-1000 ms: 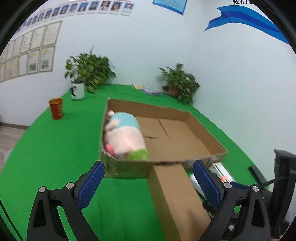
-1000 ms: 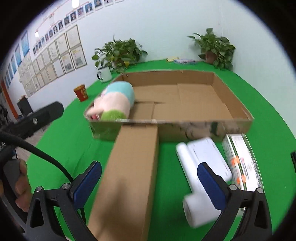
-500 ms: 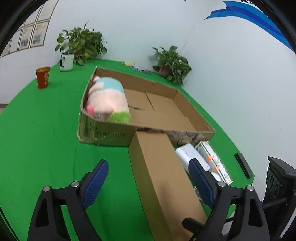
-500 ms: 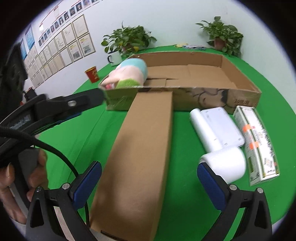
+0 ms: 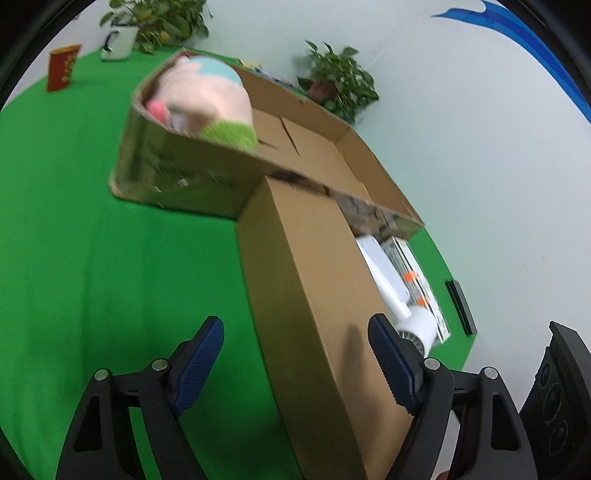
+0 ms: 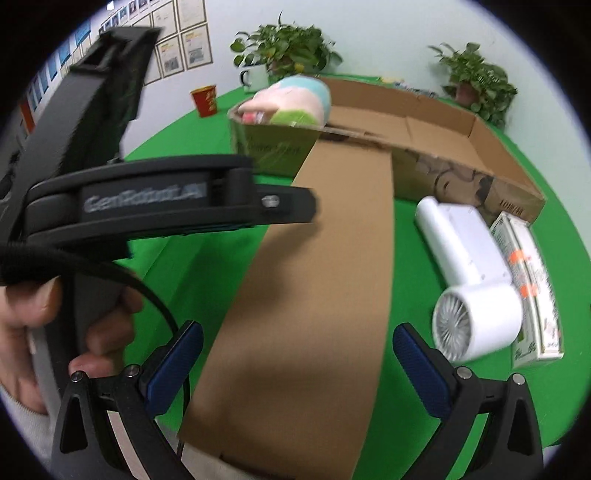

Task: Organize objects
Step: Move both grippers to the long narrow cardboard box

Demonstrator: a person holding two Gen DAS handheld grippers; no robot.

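**Both grippers closer over the long carton**

Since a second ago we have dropped nearer. Our left gripper [image 5: 295,343], jaws spread and empty, straddles the long carton [image 5: 314,280]; our right gripper [image 6: 297,350] likewise gapes over it. Rightward lie the white hair dryer [image 6: 469,273] and green-white box [image 6: 532,280], before the open tray box [image 6: 476,162] holding the plush toy [image 6: 288,101].

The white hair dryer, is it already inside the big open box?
No, the hair dryer lies on the green table outside the open box.

red cup [image 6: 205,100], white mug [image 5: 117,43], two potted plants [image 6: 476,79], framed certificates [image 6: 184,35]
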